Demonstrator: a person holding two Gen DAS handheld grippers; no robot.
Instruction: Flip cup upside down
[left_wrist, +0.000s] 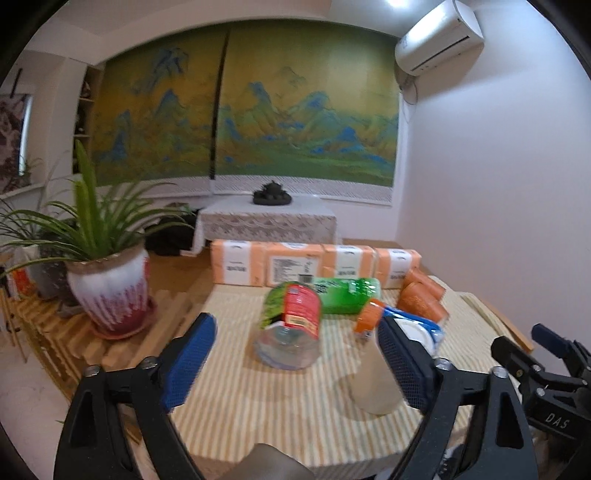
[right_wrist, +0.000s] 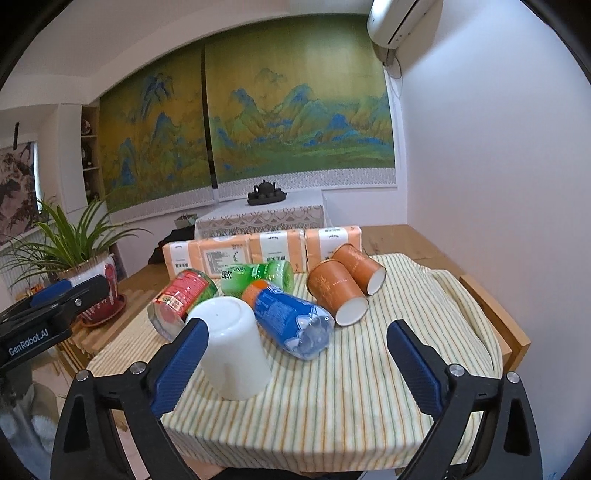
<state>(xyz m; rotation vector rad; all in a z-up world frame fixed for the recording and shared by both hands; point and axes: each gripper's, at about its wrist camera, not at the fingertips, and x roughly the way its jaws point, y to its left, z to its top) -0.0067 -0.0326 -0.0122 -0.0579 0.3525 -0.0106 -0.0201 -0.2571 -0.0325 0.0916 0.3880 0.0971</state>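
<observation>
The white cup (right_wrist: 232, 350) stands upside down on the striped cloth (right_wrist: 332, 406). Its flat base faces up. It looks plain and unmarked.

White cup (right_wrist: 233, 352), striped cloth (right_wrist: 332, 406) (green, orange), blue-padded tongs (right_wrist: 295, 369)

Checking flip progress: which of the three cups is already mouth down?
The white cup, standing base up beside the right gripper's left finger. The two orange cups lie on their sides, mouths open toward the camera.
</observation>
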